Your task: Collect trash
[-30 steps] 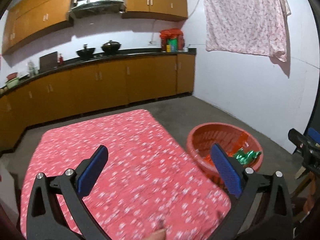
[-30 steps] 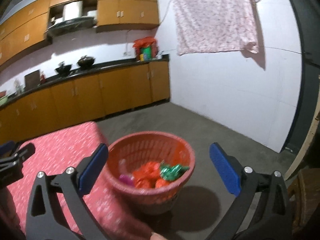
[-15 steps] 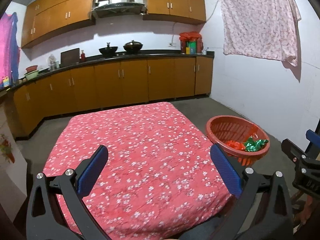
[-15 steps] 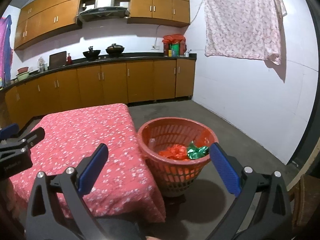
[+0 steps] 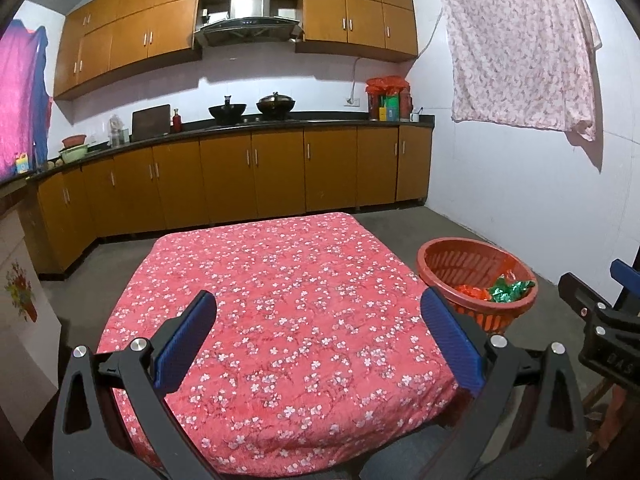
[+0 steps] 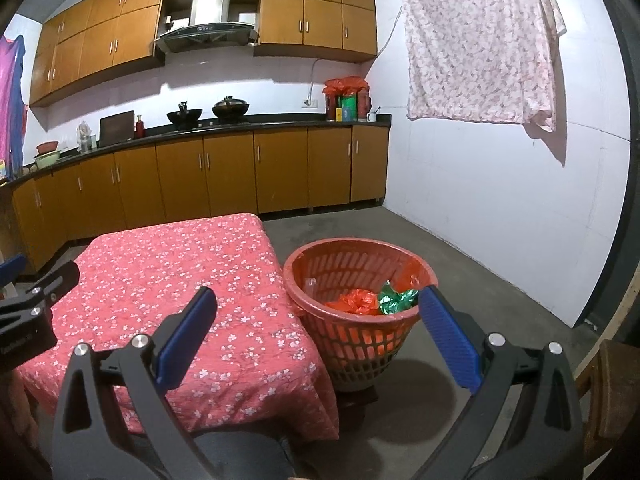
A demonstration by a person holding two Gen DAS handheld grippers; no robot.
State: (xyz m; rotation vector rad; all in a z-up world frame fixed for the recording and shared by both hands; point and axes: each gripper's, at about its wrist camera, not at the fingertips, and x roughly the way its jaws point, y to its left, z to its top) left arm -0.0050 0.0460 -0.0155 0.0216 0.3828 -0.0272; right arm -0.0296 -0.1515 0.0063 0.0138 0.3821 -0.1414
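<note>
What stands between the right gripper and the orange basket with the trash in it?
Nothing visible does. The right gripper is open and empty, and only open air and bare floor lie between it and the orange basket, which stands beside the table.

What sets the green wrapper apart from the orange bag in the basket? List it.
The green wrapper is shiny, crinkled foil; the orange bag is dull, soft plastic. The green wrapper looks smaller and lies nearer the right rim; the orange bag spreads across the middle. Both lie crumpled in the red basket, beside the table.
</note>
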